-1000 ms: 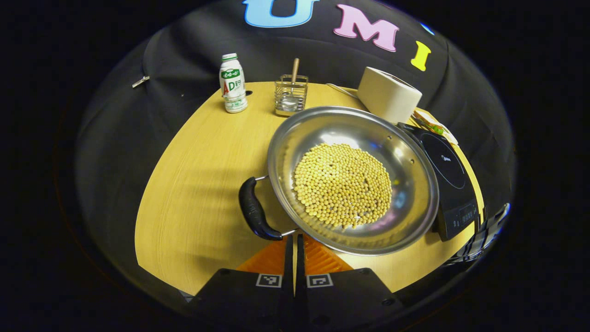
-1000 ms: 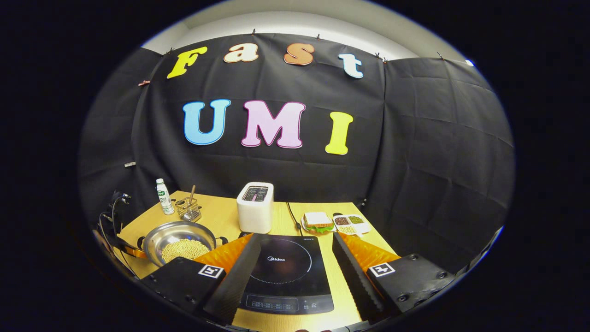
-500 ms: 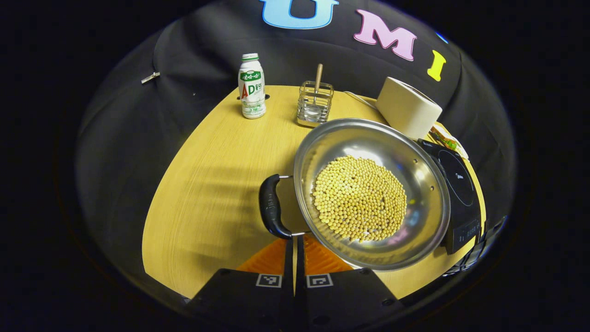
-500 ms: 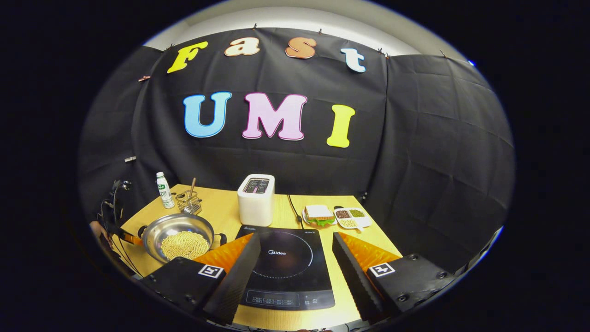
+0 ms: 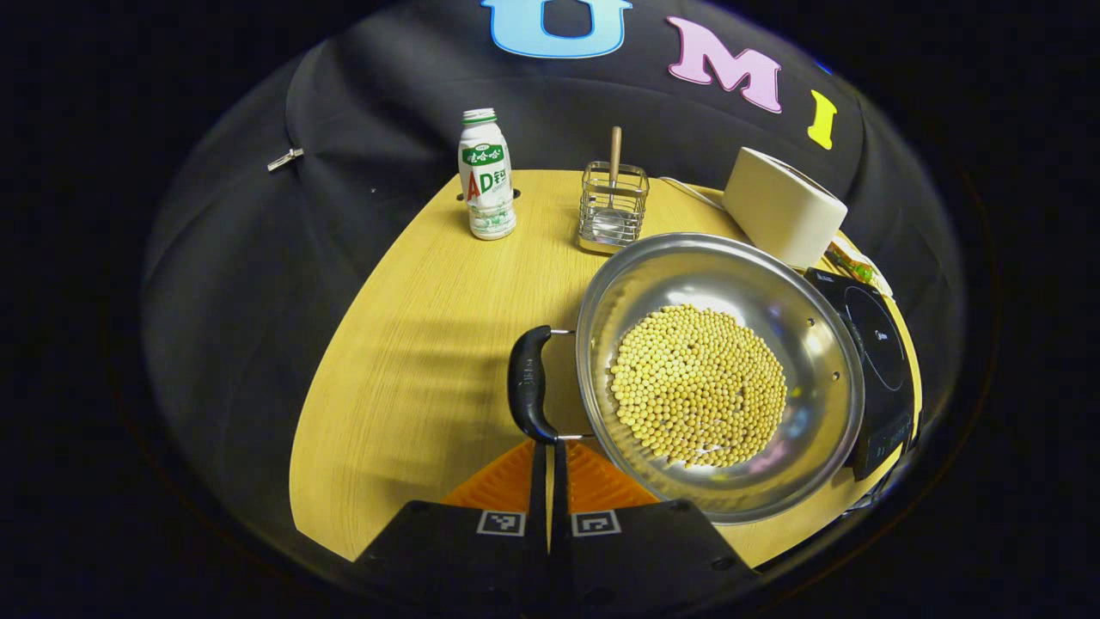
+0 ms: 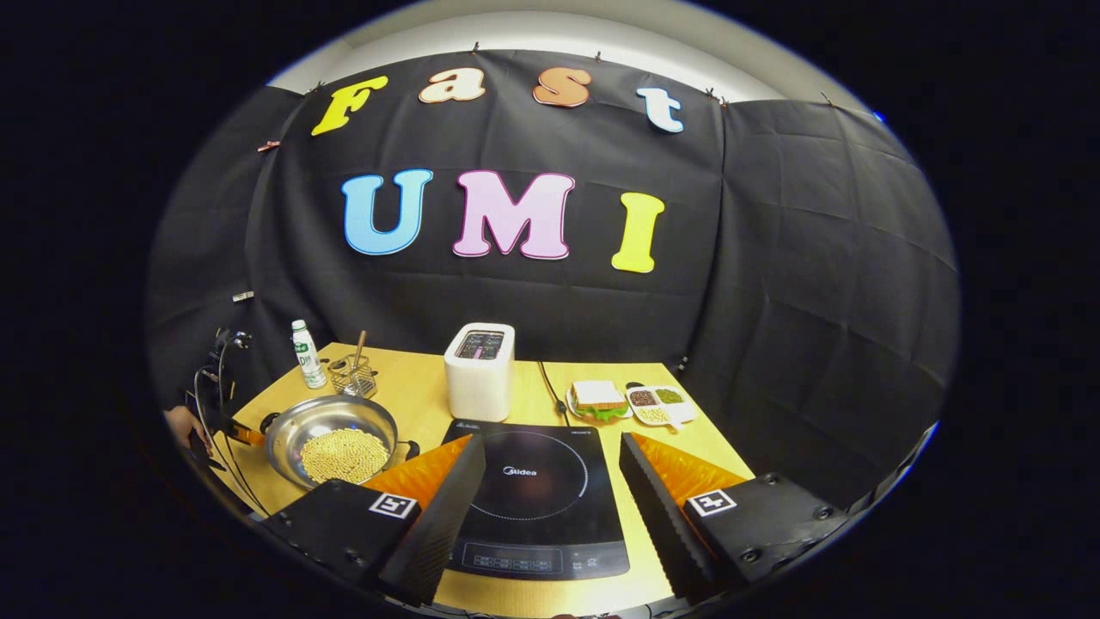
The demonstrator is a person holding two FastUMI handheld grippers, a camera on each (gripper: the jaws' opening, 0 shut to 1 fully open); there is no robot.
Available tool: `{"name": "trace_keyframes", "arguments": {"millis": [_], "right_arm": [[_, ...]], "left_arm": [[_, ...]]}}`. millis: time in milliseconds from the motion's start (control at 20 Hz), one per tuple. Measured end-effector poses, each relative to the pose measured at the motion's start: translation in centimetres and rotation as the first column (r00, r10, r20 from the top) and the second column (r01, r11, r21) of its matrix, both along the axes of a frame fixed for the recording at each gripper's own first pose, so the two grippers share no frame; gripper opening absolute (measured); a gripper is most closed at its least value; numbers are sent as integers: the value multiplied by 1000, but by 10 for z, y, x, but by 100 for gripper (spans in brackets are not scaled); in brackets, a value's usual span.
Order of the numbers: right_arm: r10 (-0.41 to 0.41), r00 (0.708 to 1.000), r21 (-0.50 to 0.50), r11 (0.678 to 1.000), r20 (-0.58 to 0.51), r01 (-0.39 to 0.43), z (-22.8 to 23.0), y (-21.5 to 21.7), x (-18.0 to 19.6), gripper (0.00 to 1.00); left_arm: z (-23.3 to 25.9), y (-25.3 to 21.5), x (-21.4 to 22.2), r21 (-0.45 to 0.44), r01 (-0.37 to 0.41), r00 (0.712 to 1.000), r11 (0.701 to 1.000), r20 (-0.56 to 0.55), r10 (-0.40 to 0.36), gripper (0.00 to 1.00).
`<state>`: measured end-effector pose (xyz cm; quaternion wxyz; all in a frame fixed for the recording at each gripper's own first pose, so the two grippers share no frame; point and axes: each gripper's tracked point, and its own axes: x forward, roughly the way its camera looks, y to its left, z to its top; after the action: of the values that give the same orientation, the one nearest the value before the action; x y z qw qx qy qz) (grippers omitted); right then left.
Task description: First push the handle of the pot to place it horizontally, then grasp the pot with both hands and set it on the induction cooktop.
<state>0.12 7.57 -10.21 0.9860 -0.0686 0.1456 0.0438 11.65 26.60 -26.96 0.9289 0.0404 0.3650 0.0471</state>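
Note:
A steel pot (image 5: 687, 266) holding soybeans sits on the wooden table (image 5: 412, 344). Its black side handle (image 5: 530, 391) faces me in the left gripper view. My left gripper (image 5: 547, 449) is shut with nothing between its fingers, and its tips touch the near end of that handle. The black induction cooktop (image 5: 875, 344) lies just right of the pot. In the right gripper view my right gripper (image 6: 552, 444) hangs open above the cooktop (image 6: 533, 507). The pot (image 6: 322, 416) is to its left, with the left gripper (image 6: 247, 435) at the pot's far side.
A white toaster (image 6: 479, 370) stands behind the cooktop, with its cord beside it. A milk bottle (image 5: 485, 176) and a wire basket (image 5: 612, 206) with a wooden stick stand at the table's back. A sandwich plate (image 6: 597, 400) and a bean tray (image 6: 657, 404) lie back right.
The pot has turned on the table, its near handle swinging round under the shut left gripper's tips. The right gripper has stayed open over the cooktop, drifting only slightly.

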Motion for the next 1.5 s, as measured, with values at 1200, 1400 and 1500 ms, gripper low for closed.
{"name": "trace_keyframes", "arguments": {"millis": [1200, 1400, 1500], "right_arm": [[302, 795, 303, 940, -526, -157, -203, 193, 94, 95], [313, 776, 295, 940, -548, -171, -220, 203, 100, 95], [312, 755, 292, 942, -577, -166, -232, 209, 98, 95]], "left_arm": [[51, 14, 45, -156, 52, 973, 986, 231, -14, 96], [36, 7, 58, -193, 74, 980, 978, 195, -36, 95], [30, 0, 63, -206, 96, 982, 974, 180, -59, 96]]}}
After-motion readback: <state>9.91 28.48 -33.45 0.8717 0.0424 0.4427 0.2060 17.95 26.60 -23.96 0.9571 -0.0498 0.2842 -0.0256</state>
